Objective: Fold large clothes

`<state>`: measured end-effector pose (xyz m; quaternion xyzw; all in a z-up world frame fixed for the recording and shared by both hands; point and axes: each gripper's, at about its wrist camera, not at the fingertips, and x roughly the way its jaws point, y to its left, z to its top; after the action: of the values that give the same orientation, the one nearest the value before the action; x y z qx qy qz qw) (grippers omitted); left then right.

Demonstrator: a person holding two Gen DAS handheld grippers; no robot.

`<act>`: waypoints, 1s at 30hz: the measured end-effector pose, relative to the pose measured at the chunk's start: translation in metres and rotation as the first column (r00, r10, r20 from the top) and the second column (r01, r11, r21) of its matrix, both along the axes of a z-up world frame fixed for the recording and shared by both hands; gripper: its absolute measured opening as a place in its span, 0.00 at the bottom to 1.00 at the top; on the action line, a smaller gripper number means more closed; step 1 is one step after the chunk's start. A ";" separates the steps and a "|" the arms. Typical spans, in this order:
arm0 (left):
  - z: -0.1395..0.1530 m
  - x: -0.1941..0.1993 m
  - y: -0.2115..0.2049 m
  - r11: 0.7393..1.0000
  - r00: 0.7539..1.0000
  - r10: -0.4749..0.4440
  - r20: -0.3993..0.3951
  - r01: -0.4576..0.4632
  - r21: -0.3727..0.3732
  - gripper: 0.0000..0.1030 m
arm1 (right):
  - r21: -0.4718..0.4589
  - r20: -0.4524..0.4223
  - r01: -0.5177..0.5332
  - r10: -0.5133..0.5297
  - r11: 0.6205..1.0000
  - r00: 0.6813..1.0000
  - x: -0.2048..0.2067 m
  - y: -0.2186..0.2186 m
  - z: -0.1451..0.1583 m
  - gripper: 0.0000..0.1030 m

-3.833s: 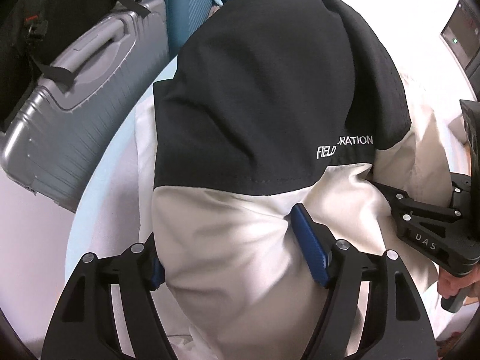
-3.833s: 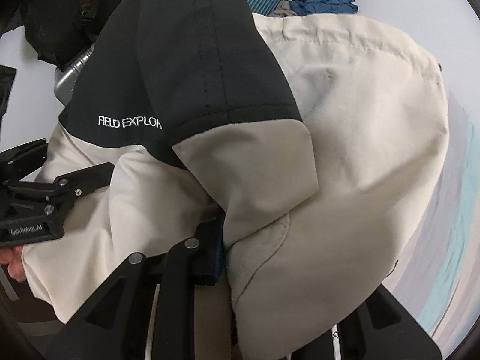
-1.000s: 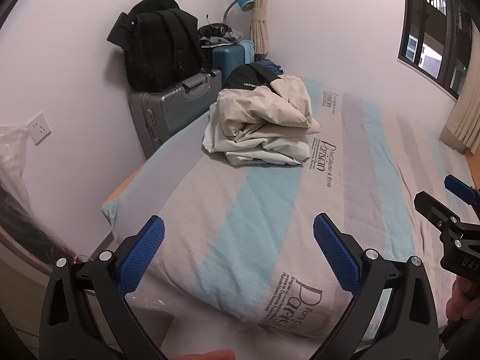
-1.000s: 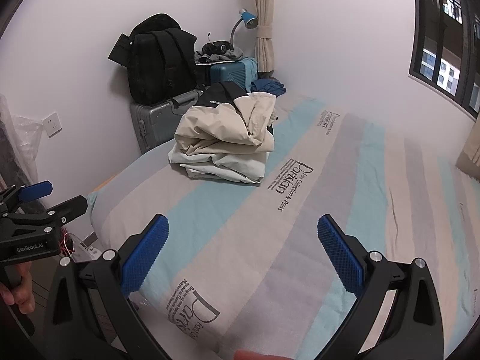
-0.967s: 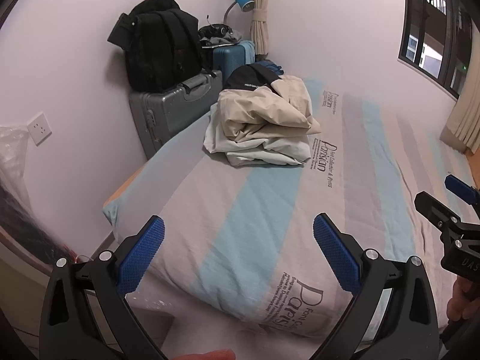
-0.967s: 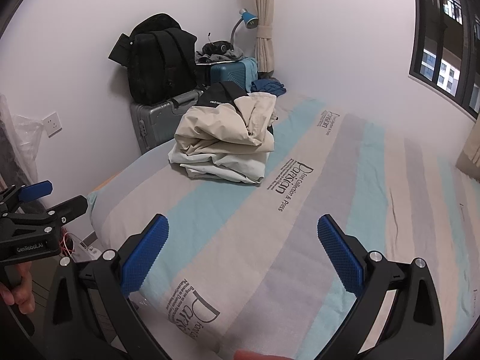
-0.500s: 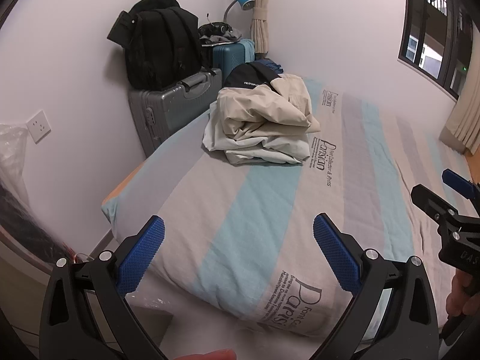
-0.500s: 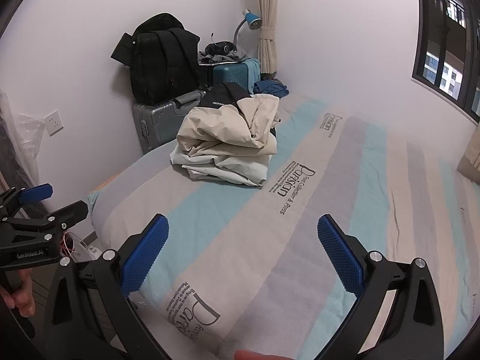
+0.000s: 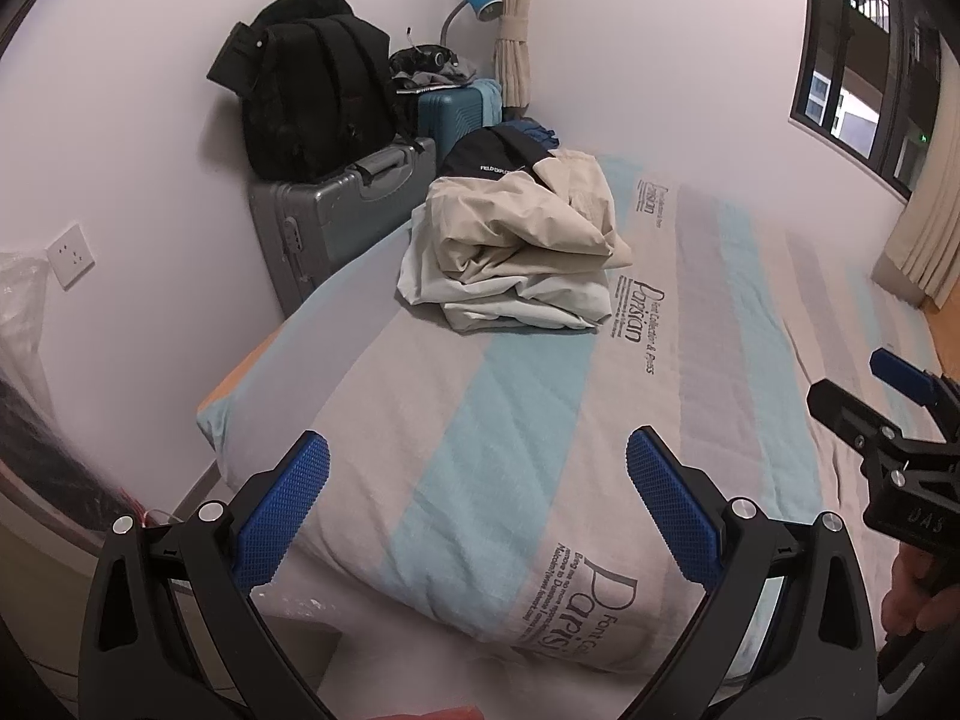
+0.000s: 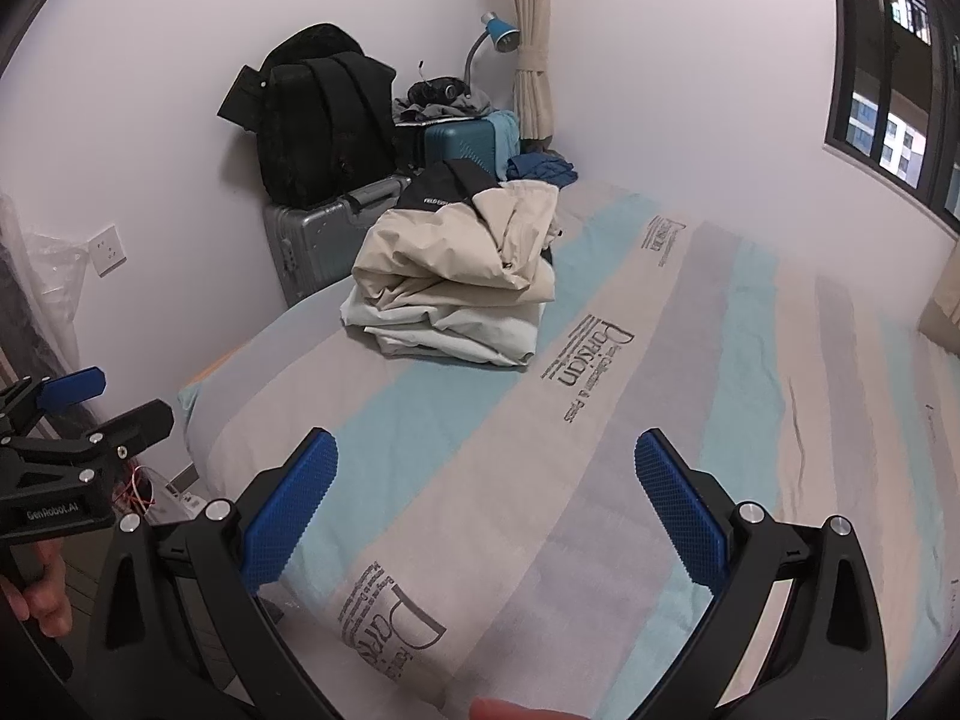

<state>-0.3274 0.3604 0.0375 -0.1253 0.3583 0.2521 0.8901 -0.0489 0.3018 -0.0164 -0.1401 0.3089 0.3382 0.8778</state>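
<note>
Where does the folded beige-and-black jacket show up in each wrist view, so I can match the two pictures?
Left wrist view: the folded jacket lies upper centre, on the far end of the striped bed, beyond the open left gripper.
Right wrist view: the folded jacket sits centre-left, beyond the open right gripper.
Shared landmark: the silver suitcase just left of it.

The jacket (image 9: 528, 222) is matt cloth, cream and black, soft and creased. The bed (image 9: 516, 420) wears a striped woven cover, faintly textured. The grey suitcase (image 9: 336, 204) looks ribbed, dull metal. Both grippers' fingers (image 10: 681, 501) carry knurled blue pads.
</note>
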 end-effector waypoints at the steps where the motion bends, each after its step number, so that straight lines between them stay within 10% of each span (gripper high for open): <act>1: -0.001 0.000 0.001 1.000 1.000 0.000 -0.001 0.000 -0.005 0.95 | -0.001 -0.002 -0.003 0.003 1.000 1.000 0.000 0.000 -0.001 0.93; 30: 0.006 0.005 0.006 1.000 1.000 0.010 0.011 -0.010 0.008 0.94 | 0.005 -0.011 -0.023 0.023 1.000 1.000 0.003 0.020 -0.001 0.93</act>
<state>-0.3223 0.3660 0.0431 -0.1250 0.3516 0.2573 0.8914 -0.0457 0.3219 -0.0178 -0.1395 0.3112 0.3498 0.8726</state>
